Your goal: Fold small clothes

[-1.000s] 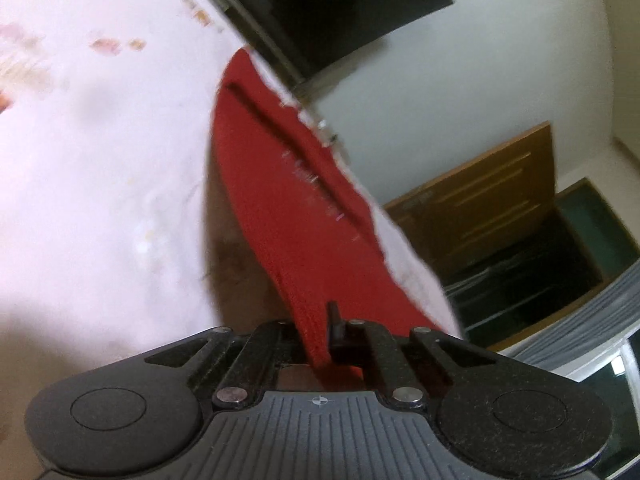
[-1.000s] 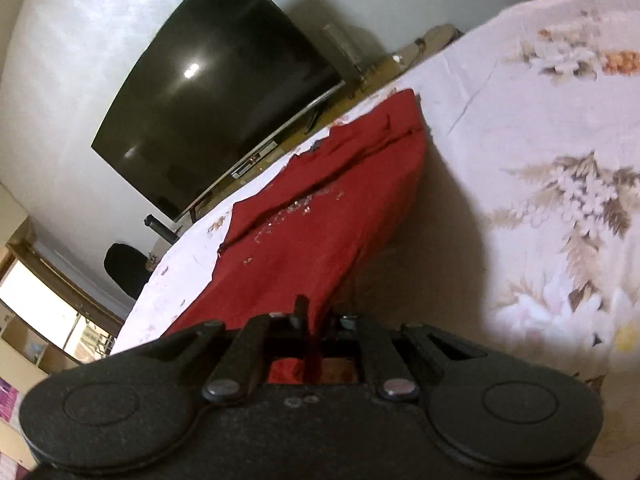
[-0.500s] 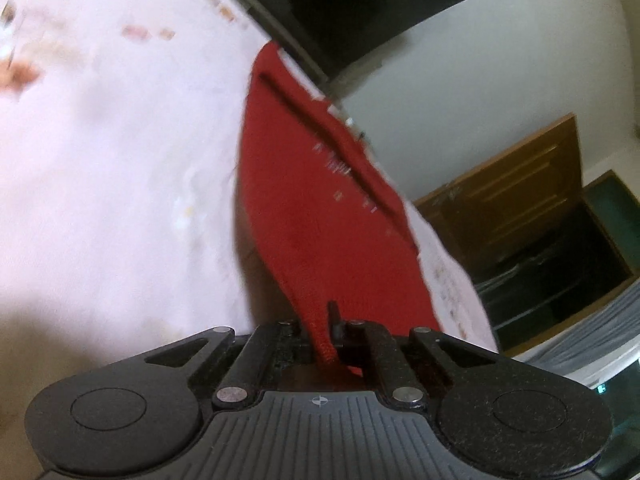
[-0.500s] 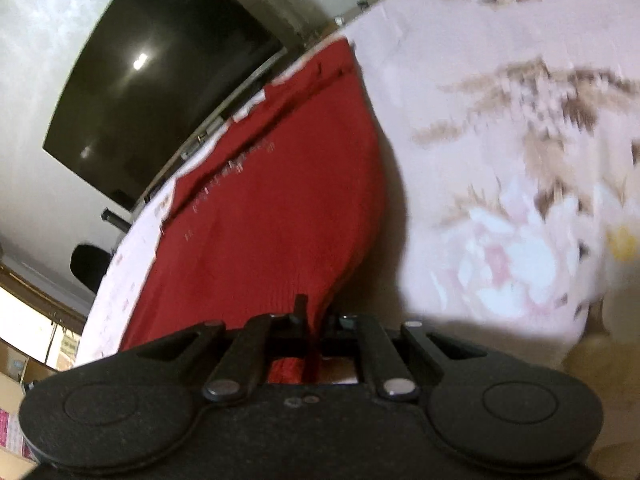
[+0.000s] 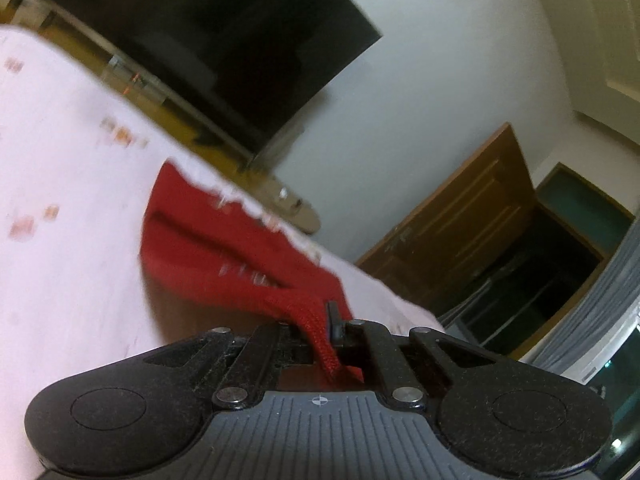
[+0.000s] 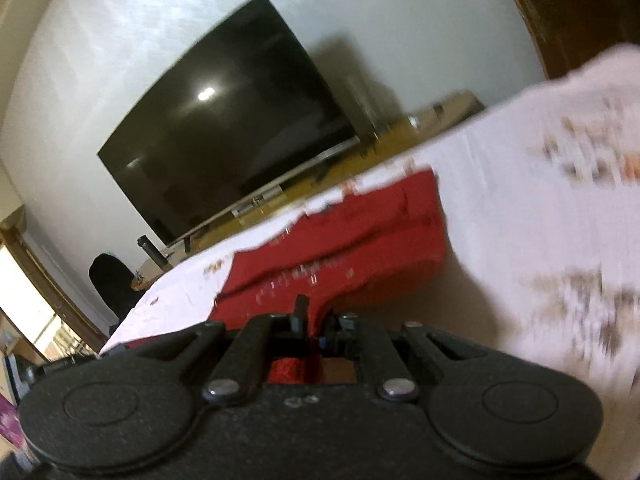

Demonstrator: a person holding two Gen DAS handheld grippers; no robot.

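A red knitted garment (image 5: 224, 248) lies on a white floral bedsheet (image 5: 60, 184), its far part near the bed's far edge. My left gripper (image 5: 322, 324) is shut on the near hem of the garment, which is bunched between the fingers. In the right wrist view the same red garment (image 6: 360, 240) folds over on itself, and my right gripper (image 6: 314, 320) is shut on its other near corner. Both views are motion-blurred.
A large black TV (image 6: 228, 148) stands on a low wooden unit beyond the bed's far edge. A brown wooden door (image 5: 460, 220) and a dark doorway are at the right. A black chair (image 6: 112, 280) stands at the left of the bed. The floral bedsheet (image 6: 540, 240) spreads to the right.
Both grippers have carried the near edge of the garment forward toward its far edge, so the cloth now doubles over itself and looks much shorter. Both grips are unchanged.
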